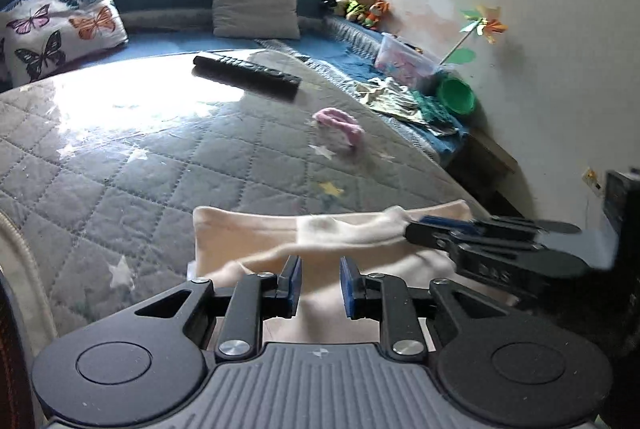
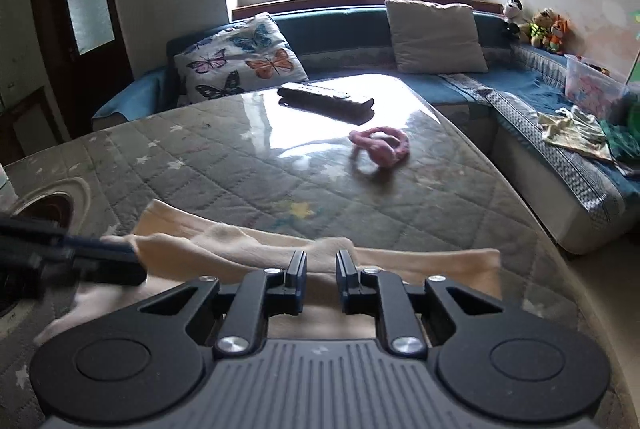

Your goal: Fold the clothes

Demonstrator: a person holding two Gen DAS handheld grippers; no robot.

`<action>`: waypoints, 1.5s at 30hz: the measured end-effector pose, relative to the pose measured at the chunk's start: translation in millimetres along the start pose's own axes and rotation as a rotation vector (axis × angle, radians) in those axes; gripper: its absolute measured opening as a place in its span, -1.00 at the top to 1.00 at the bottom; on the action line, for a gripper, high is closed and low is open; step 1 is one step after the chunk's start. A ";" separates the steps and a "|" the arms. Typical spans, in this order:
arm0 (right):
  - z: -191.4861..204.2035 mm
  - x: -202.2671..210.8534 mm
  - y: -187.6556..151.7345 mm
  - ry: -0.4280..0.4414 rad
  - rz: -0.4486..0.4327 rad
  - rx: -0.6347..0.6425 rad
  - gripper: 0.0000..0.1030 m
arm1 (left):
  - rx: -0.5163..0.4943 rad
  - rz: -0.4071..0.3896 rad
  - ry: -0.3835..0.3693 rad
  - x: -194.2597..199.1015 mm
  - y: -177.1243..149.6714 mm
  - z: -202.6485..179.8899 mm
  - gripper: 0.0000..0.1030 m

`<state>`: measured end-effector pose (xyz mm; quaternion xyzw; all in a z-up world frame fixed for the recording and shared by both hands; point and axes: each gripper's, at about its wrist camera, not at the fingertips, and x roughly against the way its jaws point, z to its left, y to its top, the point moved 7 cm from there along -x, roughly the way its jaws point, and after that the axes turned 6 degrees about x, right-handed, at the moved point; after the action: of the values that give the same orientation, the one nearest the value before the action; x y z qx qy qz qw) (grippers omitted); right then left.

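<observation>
A cream garment point(image 1: 280, 229) lies folded at the near edge of the quilted grey table top point(image 1: 120, 157); it also shows in the right wrist view point(image 2: 400, 261). My left gripper point(image 1: 320, 285) hangs just over its near part, jaws apart with nothing between them. In the right wrist view it point(image 2: 132, 257) comes in from the left, with cream cloth bunched at its tip. My right gripper point(image 2: 321, 281) is over the garment with its jaws apart. In the left wrist view it point(image 1: 412, 227) reaches in from the right, its tip against the cloth.
A black remote point(image 2: 326, 101) and a pink fabric loop point(image 2: 380, 145) lie farther back on the table. A blue sofa point(image 2: 520, 85) with cushions, toys, a plastic box and loose clothes wraps around the far and right sides.
</observation>
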<state>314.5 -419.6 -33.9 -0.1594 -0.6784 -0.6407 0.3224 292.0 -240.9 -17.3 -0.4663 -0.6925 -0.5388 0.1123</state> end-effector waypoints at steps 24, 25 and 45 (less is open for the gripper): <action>22.5 78.8 -41.8 -0.067 -0.055 0.055 0.26 | -0.113 -0.043 0.157 63.9 -50.1 -14.9 0.12; 24.4 84.4 -49.6 -0.077 -0.058 0.052 0.26 | -0.118 -0.035 0.170 62.3 -56.1 -12.9 0.14; 57.6 81.1 -76.9 -0.115 -0.076 0.087 0.19 | -0.041 -0.048 0.184 92.1 -92.9 2.9 -0.32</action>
<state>192.5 -389.5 -39.2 -0.1559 -0.7285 -0.6123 0.2646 172.1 -188.6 -17.5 -0.4002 -0.6792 -0.5959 0.1530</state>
